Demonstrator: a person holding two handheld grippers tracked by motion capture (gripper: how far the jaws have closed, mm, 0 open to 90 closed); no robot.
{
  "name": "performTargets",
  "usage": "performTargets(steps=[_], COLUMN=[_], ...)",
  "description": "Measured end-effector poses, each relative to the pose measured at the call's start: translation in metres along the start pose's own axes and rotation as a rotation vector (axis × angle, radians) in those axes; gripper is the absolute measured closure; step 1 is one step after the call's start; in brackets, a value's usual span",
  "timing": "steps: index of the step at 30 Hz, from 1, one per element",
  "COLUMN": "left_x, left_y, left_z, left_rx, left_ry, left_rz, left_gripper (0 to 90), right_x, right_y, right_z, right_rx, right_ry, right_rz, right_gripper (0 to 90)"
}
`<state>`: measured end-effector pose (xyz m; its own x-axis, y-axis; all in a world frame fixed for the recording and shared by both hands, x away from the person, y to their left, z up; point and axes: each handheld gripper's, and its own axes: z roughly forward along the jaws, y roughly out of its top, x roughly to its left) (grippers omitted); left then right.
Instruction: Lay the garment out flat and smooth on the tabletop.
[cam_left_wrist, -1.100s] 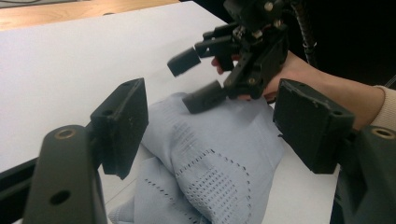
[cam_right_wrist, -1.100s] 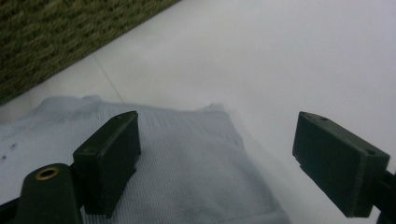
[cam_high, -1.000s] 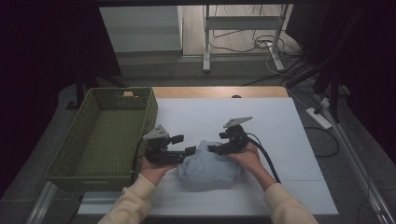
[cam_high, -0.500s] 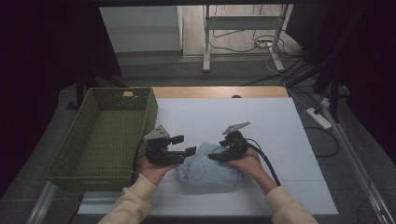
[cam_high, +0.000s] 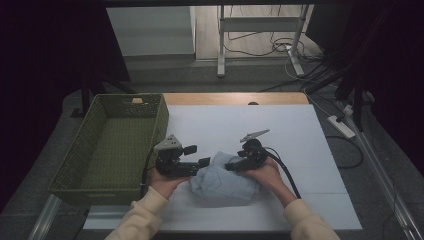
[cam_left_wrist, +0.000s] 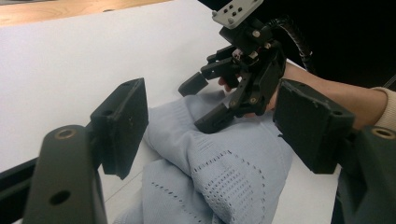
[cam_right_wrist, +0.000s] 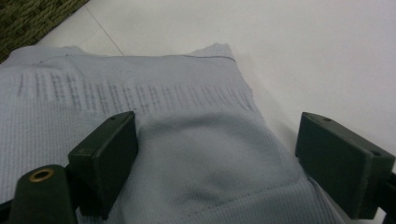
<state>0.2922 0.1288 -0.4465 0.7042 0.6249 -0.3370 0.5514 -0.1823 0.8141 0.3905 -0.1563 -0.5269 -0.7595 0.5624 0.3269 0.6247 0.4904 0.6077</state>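
Note:
A crumpled light blue knit cloth (cam_high: 222, 181) lies on the white table (cam_high: 280, 125) near its front edge. My left gripper (cam_high: 204, 162) is at the cloth's left edge and stands open. In the left gripper view its jaws spread wide on either side of a raised fold of the cloth (cam_left_wrist: 205, 158) without pressing it. My right gripper (cam_high: 231, 165) comes in from the right over the cloth's top, also open. In the right gripper view the cloth (cam_right_wrist: 187, 140) lies between and under the jaws, and the left pad (cam_right_wrist: 105, 156) rests against it.
A green woven basket (cam_high: 130, 100) stands at the table's left, close to my left hand; its corner (cam_right_wrist: 28, 14) is visible in the right gripper view. White tabletop stretches behind and to the right of the cloth. A power strip (cam_high: 341, 126) and cables lie on the floor.
My right gripper has dipped down and slightly left onto the cloth's top. The left gripper has stayed put, and the cloth has bunched a little.

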Motion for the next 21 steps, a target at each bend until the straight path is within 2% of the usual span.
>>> performTargets(steps=[6, 8, 9, 10, 11, 12, 14, 16, 17, 18, 19, 21], left_x=[-0.001, -0.001, -0.001, -0.001, -0.001, -0.002, -0.002, -0.002, -0.002, -0.002, -0.002, -0.001], left_y=[0.000, 0.000, 0.000, 0.000, 0.000, 0.000, 0.000, -0.001, -0.001, -0.001, -0.001, -0.001], left_z=[0.001, 0.001, 0.001, 0.002, 0.002, 0.002, 0.002, 0.002, 0.002, 0.001, 0.001, 0.001], left_rx=[0.004, 0.005, 0.006, 0.005, 0.006, 0.007, 0.003, -0.002, -0.003, -0.004, -0.004, -0.004], left_ry=[-0.001, -0.002, -0.001, -0.001, -0.001, -0.001, -0.001, -0.001, 0.000, 0.001, 0.001, 0.003], left_rz=[0.003, 0.003, 0.004, 0.004, 0.005, 0.006, 0.007, 0.008, 0.008, 0.008, 0.007, 0.007], left_gripper=[26.8, 26.8, 26.8, 26.9, 26.9, 26.9, 26.9, 27.4, 27.5, 27.5, 27.6, 27.6], right_x=[-0.003, -0.003, -0.003, -0.002, -0.002, 0.000, 0.001, 0.005, 0.005, 0.005, 0.007, 0.008], right_y=[-0.001, -0.001, -0.001, -0.001, -0.001, 0.000, 0.000, 0.000, 0.000, 0.000, 0.000, 0.000], right_z=[0.003, 0.002, 0.002, 0.002, 0.002, 0.000, 0.000, -0.002, -0.002, -0.002, -0.004, -0.005], right_rx=[0.020, 0.024, 0.025, 0.027, 0.027, 0.026, 0.019, 0.013, 0.009, 0.009, -0.004, -0.006], right_ry=[0.018, 0.038, 0.066, 0.070, 0.070, 0.077, 0.078, 0.078, 0.071, 0.071, 0.055, 0.044], right_rz=[0.024, 0.028, 0.031, 0.030, 0.030, 0.011, 0.004, -0.025, -0.034, -0.034, -0.052, -0.055], right_gripper=[14.4, 23.0, 29.8, 33.6, 33.6, 41.2, 44.5, 56.3, 60.4, 60.4, 67.5, 69.3])
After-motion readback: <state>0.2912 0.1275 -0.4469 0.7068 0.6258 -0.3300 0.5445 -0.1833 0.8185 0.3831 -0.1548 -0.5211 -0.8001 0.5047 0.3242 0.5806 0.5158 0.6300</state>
